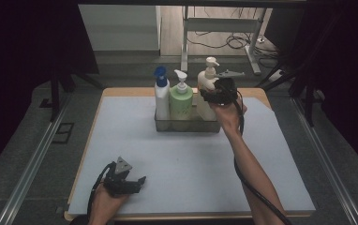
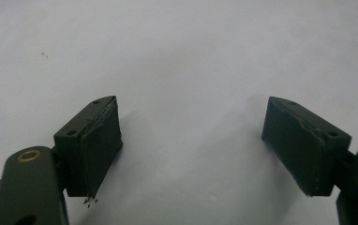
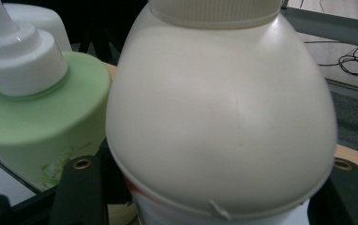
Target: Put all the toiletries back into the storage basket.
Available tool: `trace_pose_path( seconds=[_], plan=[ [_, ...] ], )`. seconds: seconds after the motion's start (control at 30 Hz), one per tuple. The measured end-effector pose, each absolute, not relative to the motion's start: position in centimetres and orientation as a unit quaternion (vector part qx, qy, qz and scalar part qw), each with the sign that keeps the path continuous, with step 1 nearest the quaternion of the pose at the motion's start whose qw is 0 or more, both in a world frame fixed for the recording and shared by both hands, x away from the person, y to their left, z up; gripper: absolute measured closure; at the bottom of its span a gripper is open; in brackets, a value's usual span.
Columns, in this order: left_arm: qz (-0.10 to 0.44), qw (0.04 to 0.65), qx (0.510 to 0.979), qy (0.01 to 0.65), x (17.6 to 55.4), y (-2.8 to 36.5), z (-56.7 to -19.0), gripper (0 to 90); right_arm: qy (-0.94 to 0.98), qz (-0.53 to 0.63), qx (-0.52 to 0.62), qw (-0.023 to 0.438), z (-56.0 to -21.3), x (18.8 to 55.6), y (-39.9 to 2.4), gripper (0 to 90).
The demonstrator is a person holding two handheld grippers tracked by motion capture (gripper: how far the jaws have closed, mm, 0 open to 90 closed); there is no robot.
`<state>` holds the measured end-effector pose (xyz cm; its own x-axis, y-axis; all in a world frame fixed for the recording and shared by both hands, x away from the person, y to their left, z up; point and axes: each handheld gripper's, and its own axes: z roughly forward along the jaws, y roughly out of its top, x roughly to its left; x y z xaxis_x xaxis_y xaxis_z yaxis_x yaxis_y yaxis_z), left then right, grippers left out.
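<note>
The right claw [image 1: 214,96] was at the cream bottle [image 1: 207,93], the rightmost of three bottles standing in a clear tray [image 1: 186,125] near the far edge of the surface [image 1: 191,164]. In the right gripper view the cream bottle [image 3: 219,117] sat between the claw's black jaws, its body reaching both of them, so the claw was grasping it. Just beside it stood the green bottle [image 1: 181,101], with the blue-capped bottle [image 1: 161,96] at the tray's left end. The left claw [image 1: 137,182] rested near the surface's near left corner, released, nothing between its jaws.
</note>
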<state>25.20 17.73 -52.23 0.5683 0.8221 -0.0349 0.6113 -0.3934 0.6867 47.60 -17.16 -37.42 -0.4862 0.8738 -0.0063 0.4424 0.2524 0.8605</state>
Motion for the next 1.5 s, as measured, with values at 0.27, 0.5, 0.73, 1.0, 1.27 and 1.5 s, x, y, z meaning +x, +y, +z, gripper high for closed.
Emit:
trace_pose_path(
  seconds=[0.27,0.5,0.73,1.0,1.27,1.5],
  plan=[
    [0.157,0.336,0.819,0.437,25.2,17.7,-52.2,19.5,0.751,0.423,0.441,0.250,-38.3,47.5,-17.4,37.3],
    [0.157,0.335,0.820,0.436,25.2,17.7,-52.2,19.5,0.756,0.413,0.443,0.250,-39.0,47.4,-17.6,37.3],
    [0.157,0.335,0.820,0.436,25.2,17.7,-52.2,19.5,0.758,0.407,0.447,0.245,-40.0,47.2,-17.9,37.2],
    [0.158,0.335,0.821,0.435,25.2,17.7,-52.2,19.5,0.764,0.397,0.449,0.240,-41.1,47.0,-17.9,37.1],
    [0.158,0.335,0.821,0.435,25.2,17.7,-52.2,19.5,0.763,0.396,0.454,0.234,-42.0,46.9,-18.1,36.6],
    [0.158,0.335,0.821,0.435,25.2,17.7,-52.2,19.5,0.771,0.397,0.444,0.227,-41.9,47.0,-18.4,35.0]
  ],
)
